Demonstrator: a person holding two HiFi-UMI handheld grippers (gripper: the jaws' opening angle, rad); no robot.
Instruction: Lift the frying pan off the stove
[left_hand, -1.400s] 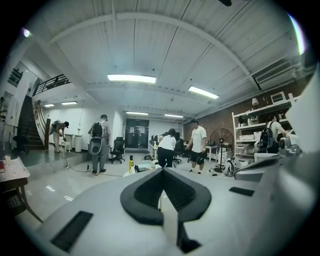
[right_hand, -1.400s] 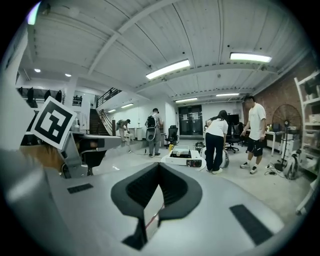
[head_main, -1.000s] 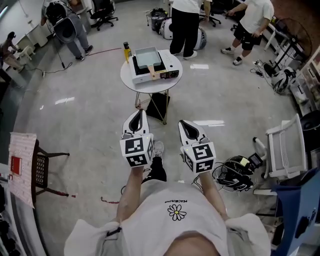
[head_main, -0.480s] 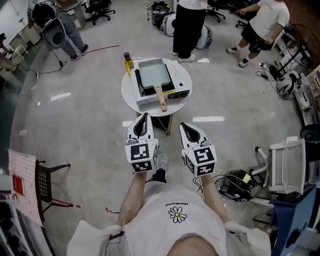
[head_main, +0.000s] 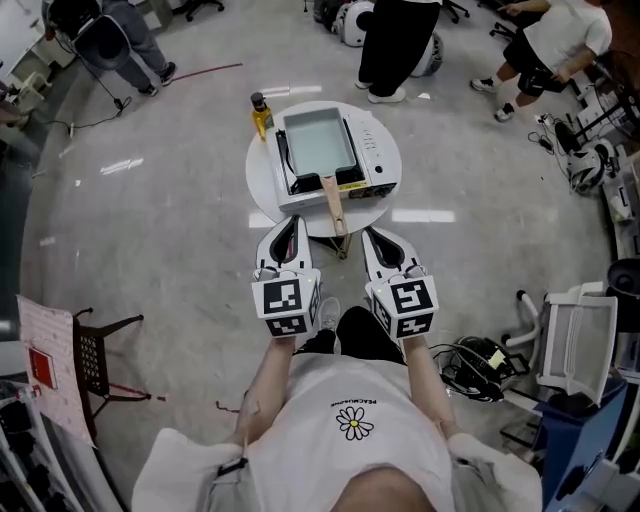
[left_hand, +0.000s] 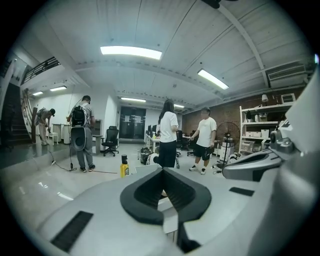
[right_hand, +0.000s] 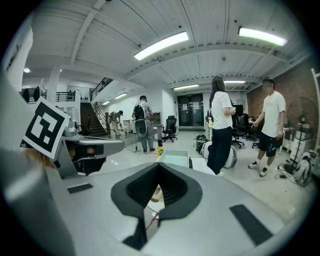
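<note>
A rectangular frying pan with a pale teal inside sits on a white stove on a small round table. Its wooden handle points toward me, over the table's near edge. My left gripper and right gripper are both shut and empty. They hang side by side just short of the table, one on each side of the handle, touching nothing. In the right gripper view the pan shows above the closed jaws. The left gripper view shows its jaws meeting at the tips.
A yellow bottle stands at the table's far left edge. A person in black trousers stands just beyond the table, and others are farther off. A dark chair is on my left. Cables and gear and a white rack lie on my right.
I have moved closer to the table, so the pan and stove now lie just ahead of both gripper tips. Both grippers stayed shut.
</note>
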